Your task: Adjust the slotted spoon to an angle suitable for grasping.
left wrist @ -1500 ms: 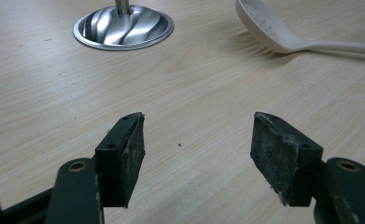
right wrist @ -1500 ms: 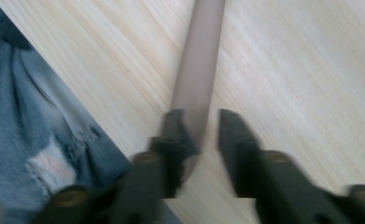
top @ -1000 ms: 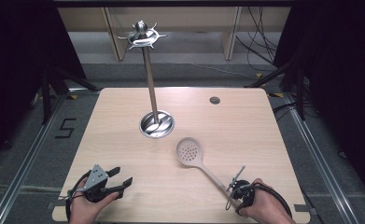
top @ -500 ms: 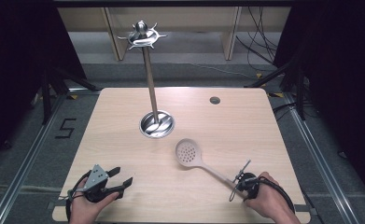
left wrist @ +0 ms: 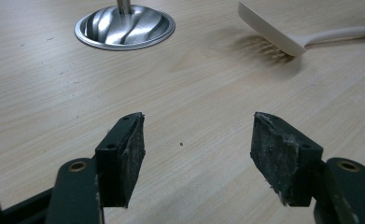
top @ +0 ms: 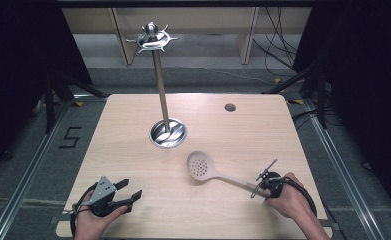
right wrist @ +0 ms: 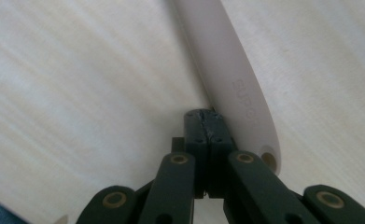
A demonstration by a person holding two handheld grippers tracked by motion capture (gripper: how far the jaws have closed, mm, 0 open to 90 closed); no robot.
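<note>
A beige slotted spoon (top: 199,165) lies on the wooden table (top: 243,135), head toward the middle and handle running to the front right. My right gripper (top: 259,186) is shut with nothing between its jaws. In the right gripper view its tips (right wrist: 206,119) rest against the side of the spoon's handle (right wrist: 231,70), near the end with the hanging hole. A metal utensil stand (top: 168,133) rises from its round base behind the spoon. At the front left my left gripper (top: 132,188) sits open, empty (left wrist: 196,149), pointing toward the stand's base (left wrist: 124,25) and the spoon's head (left wrist: 273,28).
A small dark round hole (top: 230,107) sits in the table near its far right. Hooked arms (top: 152,39) top the stand's pole. Dark curtains flank the table, and cables trail on the floor behind it.
My right hand has moved away from the table's front edge and to the right. The spoon's handle end has swung with it, so the spoon lies more crosswise. The left gripper has stayed put.
</note>
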